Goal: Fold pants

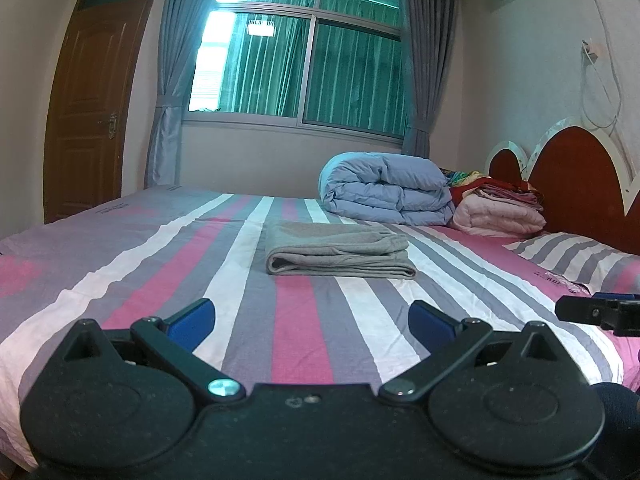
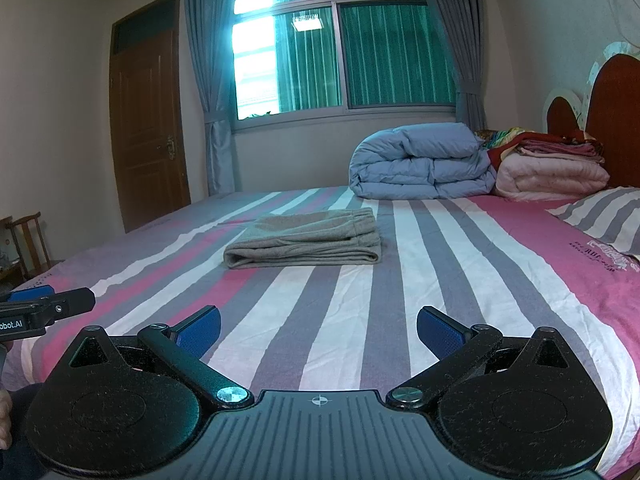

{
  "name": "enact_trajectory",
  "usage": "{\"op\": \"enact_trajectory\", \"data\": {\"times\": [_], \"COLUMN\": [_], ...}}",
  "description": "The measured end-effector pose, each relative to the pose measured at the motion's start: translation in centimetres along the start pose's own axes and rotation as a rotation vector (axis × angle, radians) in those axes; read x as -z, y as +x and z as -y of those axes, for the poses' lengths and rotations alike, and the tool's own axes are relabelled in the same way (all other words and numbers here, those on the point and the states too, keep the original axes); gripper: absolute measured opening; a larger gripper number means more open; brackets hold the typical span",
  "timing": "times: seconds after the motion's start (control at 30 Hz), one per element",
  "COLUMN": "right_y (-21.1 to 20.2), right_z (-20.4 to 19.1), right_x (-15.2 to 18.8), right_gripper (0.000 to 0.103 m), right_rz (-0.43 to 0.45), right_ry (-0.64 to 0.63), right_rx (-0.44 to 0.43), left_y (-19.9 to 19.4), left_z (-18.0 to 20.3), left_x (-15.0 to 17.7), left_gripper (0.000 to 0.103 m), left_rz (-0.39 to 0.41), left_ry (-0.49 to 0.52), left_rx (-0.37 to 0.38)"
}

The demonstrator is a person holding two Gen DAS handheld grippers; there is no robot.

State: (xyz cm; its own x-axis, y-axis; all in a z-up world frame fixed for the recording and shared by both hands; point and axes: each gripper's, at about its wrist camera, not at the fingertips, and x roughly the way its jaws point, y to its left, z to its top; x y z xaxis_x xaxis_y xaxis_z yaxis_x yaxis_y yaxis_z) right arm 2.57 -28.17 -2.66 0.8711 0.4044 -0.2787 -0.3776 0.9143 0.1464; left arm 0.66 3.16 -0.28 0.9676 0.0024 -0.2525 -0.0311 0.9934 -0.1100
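Left gripper [image 1: 312, 322]: blue fingers [image 1: 192, 322] spread wide apart, nothing between them, hovering low over the near part of the bed [image 1: 120, 264]. Right gripper [image 2: 319, 330]: same stance, fingers [image 2: 440, 334] parted and empty, level with its partner and just beside it; each gripper's tip visible at the edge of the other's view.

Further out, well apart from both grippers: grey pants [image 1: 336, 252], lying on the striped sheet near the middle of the bed. Already folded into a compact, flat rectangle of several layers, rounded fold edge toward the cameras, waistband end at the right. Edges roughly aligned, no leg trailing loose.

Beyond that, near the headboard [image 1: 576, 176]: a rolled blue quilt [image 1: 384, 188], a pink folded blanket [image 1: 496, 212] beside it, a striped pillow [image 1: 572, 256] at the right. Window, curtains and a brown door at the back of the room.

Step in hand, by the look of it: the finish, with folding done and both grippers drawn clear. Little left to do; at most, a light press along the top layer to flatten it, reaching forward with fingers kept open so as not to snag and undo the stack.
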Motion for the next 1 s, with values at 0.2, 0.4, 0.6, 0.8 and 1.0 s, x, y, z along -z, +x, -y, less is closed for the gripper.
{"op": "enact_trajectory", "data": {"times": [0.2,0.4,0.6,0.8,1.0], "right_y": [0.02,0.04,0.05,0.1,0.08], "right_z": [0.04,0.07,0.19,0.38,0.3], "right_x": [-0.03,-0.03,-0.01,0.02,0.02], "right_gripper": [0.103,0.103,0.103,0.103,0.103], "right_rz": [-0.001,-0.002,-0.002,-0.003,-0.004], "right_ry": [-0.001,-0.001,-0.003,-0.004,-0.004], "right_rx": [-0.001,-0.001,-0.003,-0.006,-0.005], "left_y": [0.02,0.01,0.05,0.07,0.34], "left_z": [0.03,0.05,0.09,0.02,0.14], "left_x": [0.03,0.05,0.0,-0.04,0.13], "left_gripper": [0.097,0.097,0.097,0.097,0.097], "left_rz": [-0.001,-0.001,-0.001,0.004,0.013], "left_ry": [0.001,0.001,0.003,0.01,0.032], "left_rx": [0.0,0.0,0.005,0.026,0.042]}}
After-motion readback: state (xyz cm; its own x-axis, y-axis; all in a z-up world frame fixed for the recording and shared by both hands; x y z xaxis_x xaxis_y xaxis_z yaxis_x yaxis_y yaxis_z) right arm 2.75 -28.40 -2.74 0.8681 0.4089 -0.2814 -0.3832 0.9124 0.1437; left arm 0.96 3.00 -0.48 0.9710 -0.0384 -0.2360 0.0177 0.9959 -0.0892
